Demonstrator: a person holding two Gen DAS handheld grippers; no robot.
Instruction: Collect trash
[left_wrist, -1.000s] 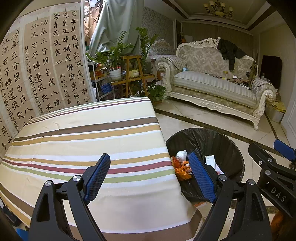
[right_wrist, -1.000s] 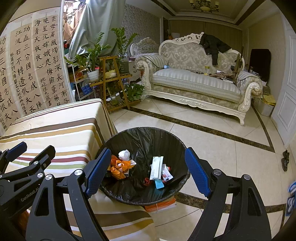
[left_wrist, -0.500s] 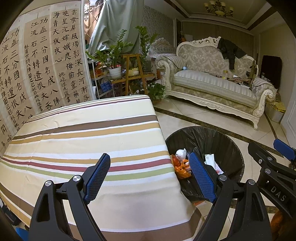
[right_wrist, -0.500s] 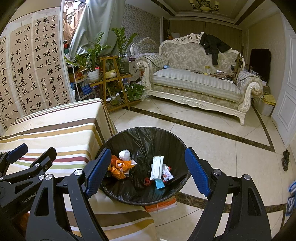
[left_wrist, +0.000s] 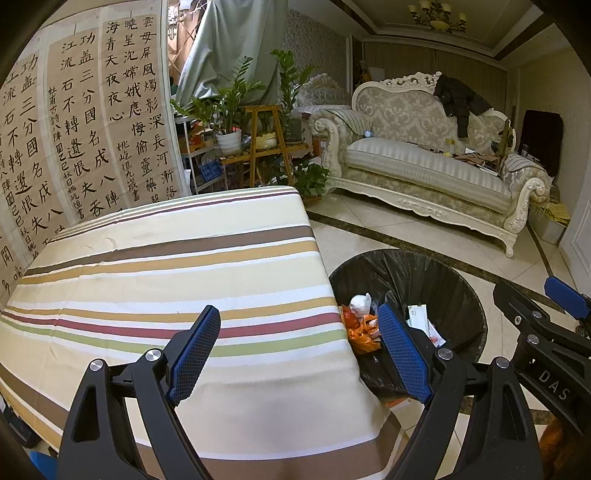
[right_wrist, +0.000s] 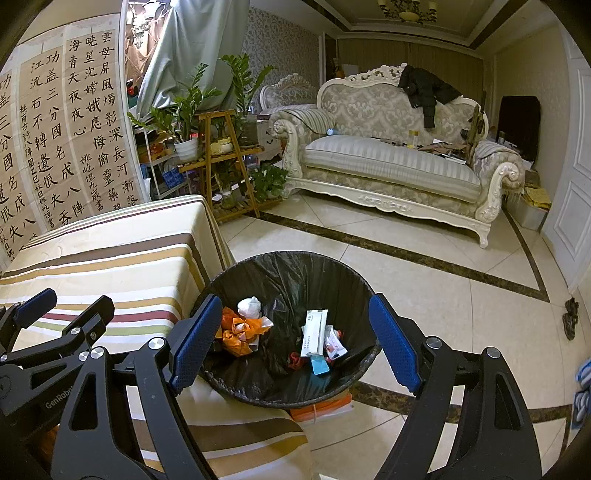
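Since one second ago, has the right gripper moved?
No. The right gripper frames the trash bin exactly as before, jaws open and empty.

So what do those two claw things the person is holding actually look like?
Both the left gripper and right gripper are black, angular plastic frames with silver bolts and two fingers faced in blue textured pads. White lettering marks their sides. No cables or sleeves show.
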